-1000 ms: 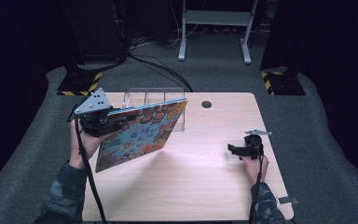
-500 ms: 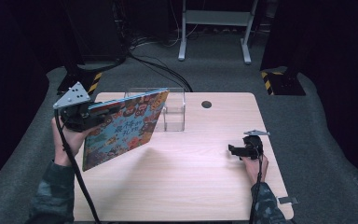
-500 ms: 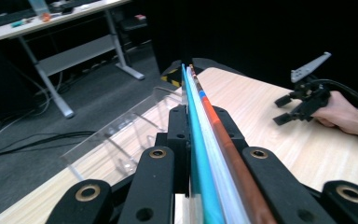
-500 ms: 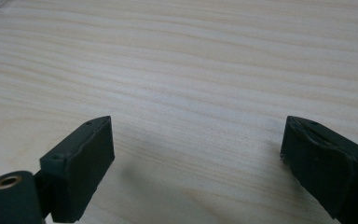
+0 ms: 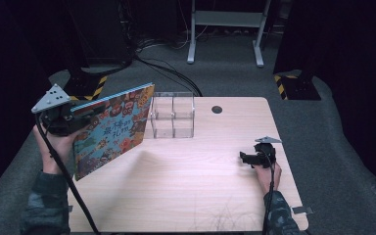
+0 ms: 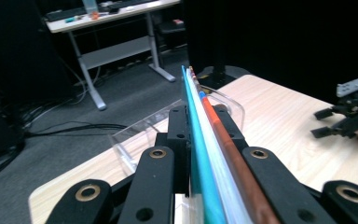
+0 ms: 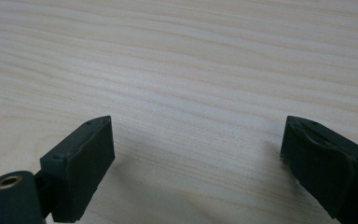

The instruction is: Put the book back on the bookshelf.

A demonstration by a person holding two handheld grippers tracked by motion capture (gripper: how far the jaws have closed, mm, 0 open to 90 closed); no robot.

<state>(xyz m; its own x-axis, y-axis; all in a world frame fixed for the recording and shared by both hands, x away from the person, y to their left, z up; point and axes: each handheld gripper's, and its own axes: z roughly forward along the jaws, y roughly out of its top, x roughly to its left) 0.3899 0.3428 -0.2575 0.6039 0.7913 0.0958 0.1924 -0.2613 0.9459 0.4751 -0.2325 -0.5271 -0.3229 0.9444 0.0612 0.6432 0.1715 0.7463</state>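
the left gripper (image 5: 73, 117) pinches a picture book (image 5: 111, 131) by its top edge, held in the air left of the clear divided box (image 5: 172, 115); its long edge points toward the box; the right gripper (image 5: 250, 159), jaws spread and empty, rests on the table (image 5: 186, 196) well to the box's right, likely farther from the next move.

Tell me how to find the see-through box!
Look at the wooden table. At its far edge, left of the small dark hole, stands the clear box with dividers inside. Unlike the colourful book beside it, held in the left claw, you can see through it.
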